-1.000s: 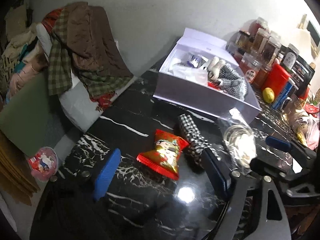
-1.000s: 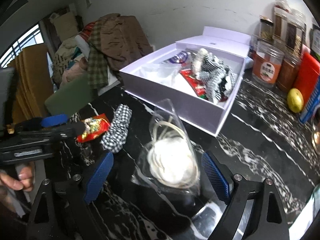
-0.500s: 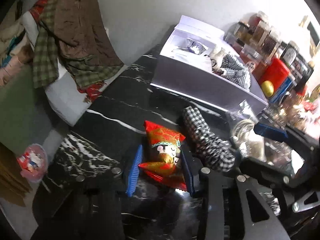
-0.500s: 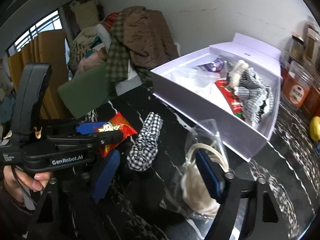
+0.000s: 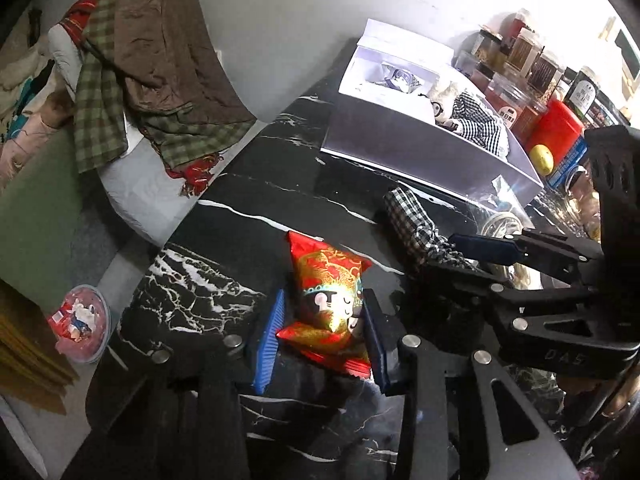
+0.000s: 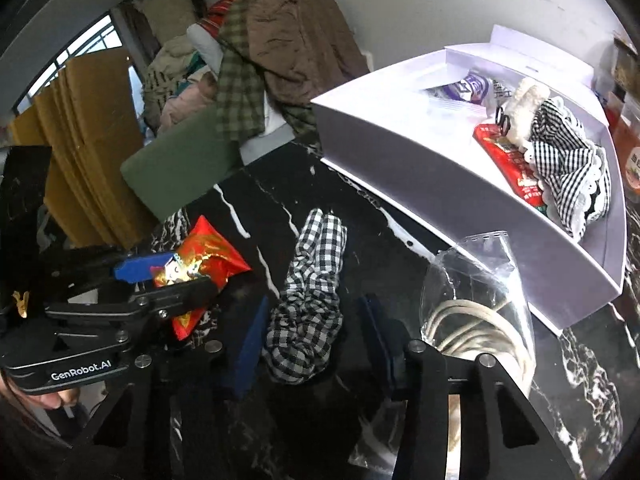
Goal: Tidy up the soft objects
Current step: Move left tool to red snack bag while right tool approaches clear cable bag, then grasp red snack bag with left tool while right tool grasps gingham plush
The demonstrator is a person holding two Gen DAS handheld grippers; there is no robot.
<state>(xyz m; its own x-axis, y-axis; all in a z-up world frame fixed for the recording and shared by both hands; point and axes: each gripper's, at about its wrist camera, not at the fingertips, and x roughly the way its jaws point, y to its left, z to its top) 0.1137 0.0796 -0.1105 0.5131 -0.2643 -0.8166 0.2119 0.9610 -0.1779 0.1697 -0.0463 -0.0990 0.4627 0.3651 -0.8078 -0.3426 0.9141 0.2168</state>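
My left gripper (image 5: 322, 336) is shut on a red and gold snack packet (image 5: 330, 292) lying on the black marble table (image 5: 256, 200); it also shows in the right wrist view (image 6: 200, 260). My right gripper (image 6: 316, 340) has its fingers on either side of a black and white checked cloth scrunchie (image 6: 312, 292), with small gaps, so it reads as open. The scrunchie also shows in the left wrist view (image 5: 412, 220). A white open box (image 6: 460, 184) at the back holds a checked cloth, a red packet and a plush item.
A clear bag with a coiled white cord (image 6: 476, 320) lies right of the right gripper. Jars and a red tin (image 5: 556, 128) stand behind the box. Piled clothes (image 5: 152, 68) lie left of the table. A small bowl (image 5: 80, 328) sits below the table's left edge.
The left gripper closed from wide open onto the snack packet. The right gripper moved left from the cord bag to straddle the checked scrunchie and narrowed.
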